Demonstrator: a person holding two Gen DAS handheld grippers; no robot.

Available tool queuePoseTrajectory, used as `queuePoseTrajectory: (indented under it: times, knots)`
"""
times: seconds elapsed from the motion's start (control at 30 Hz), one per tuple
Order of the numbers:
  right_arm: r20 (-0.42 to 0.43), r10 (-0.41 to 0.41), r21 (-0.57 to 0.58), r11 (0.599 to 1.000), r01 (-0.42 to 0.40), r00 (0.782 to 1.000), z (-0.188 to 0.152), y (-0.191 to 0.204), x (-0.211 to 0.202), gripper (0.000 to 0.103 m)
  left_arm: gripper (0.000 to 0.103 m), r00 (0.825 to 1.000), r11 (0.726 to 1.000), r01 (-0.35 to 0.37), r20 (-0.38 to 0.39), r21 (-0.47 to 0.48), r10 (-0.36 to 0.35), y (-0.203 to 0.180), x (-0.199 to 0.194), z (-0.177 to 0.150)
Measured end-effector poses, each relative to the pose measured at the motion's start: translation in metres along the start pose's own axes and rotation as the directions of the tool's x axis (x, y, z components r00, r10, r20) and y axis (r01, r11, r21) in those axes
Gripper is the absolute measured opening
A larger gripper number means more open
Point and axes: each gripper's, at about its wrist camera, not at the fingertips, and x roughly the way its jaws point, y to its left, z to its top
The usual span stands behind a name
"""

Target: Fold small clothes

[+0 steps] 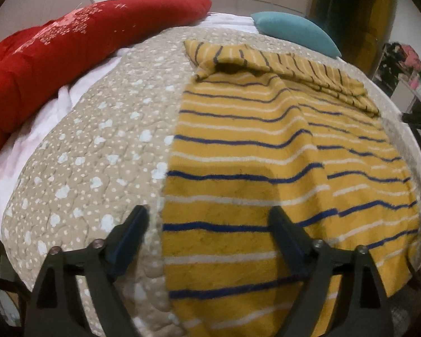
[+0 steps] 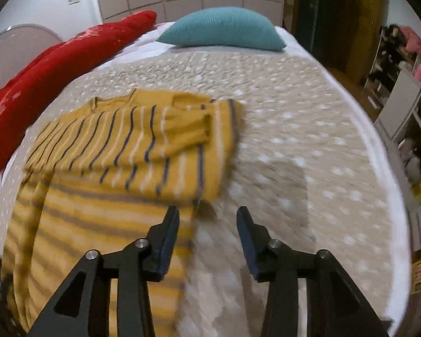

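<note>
Neckline of the striped sweater [image 2: 120,151] shows only in the right view, where right tongs [image 2: 207,216] gape empty; left tongs [image 1: 209,214] spread wide, holding nothing.

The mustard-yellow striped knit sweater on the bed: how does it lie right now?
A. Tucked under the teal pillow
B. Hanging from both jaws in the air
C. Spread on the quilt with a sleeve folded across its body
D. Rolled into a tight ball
C: the mustard-yellow striped knit sweater lies flat on the beige dotted quilt, one sleeve folded across it, clear of the teal pillow.
</note>
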Motion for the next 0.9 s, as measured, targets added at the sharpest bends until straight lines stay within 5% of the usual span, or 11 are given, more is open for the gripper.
queuePoseTrajectory:
  times: [0.13, 0.2, 0.27, 0.43, 0.67, 0.9]
  knots:
    - [-0.014, 0.039, 0.032, 0.999, -0.038, 0.999, -0.06, -0.032, -0.04, 0.054, 0.094, 1.0, 1.0, -0.022, -0.019, 0.019, 0.023, -0.006, -0.003, -0.002]
    - [-0.023, 0.061, 0.054, 0.997, -0.06, 0.998, -0.091, -0.043, -0.051, 0.054, 0.091, 0.999, 1.0, 0.02, -0.026, -0.012, -0.02, -0.004, -0.012, -0.002]
    - [-0.027, 0.093, 0.073, 0.993, -0.091, 0.995, -0.118, -0.047, -0.059, 0.054, 0.079, 0.996, 0.995, 0.088, -0.001, -0.044, -0.088, 0.0, -0.029, -0.002]
    - [0.016, 0.245, 0.16, 0.956, -0.245, 0.969, -0.167, -0.041, -0.066, 0.054, 0.079, 0.994, 0.991, 0.06, 0.095, -0.117, -0.049, 0.023, -0.07, -0.007]
    - [0.031, 0.336, 0.213, 0.918, -0.335, 0.941, -0.18, -0.015, -0.046, 0.059, 0.079, 0.989, 0.937, 0.147, 0.015, -0.316, -0.15, 0.069, -0.053, -0.027]
    - [0.061, 0.491, 0.272, 0.83, -0.488, 0.869, -0.173, -0.006, -0.029, 0.06, 0.079, 0.951, 0.903, 0.305, 0.041, -0.304, -0.308, 0.051, -0.04, -0.032]
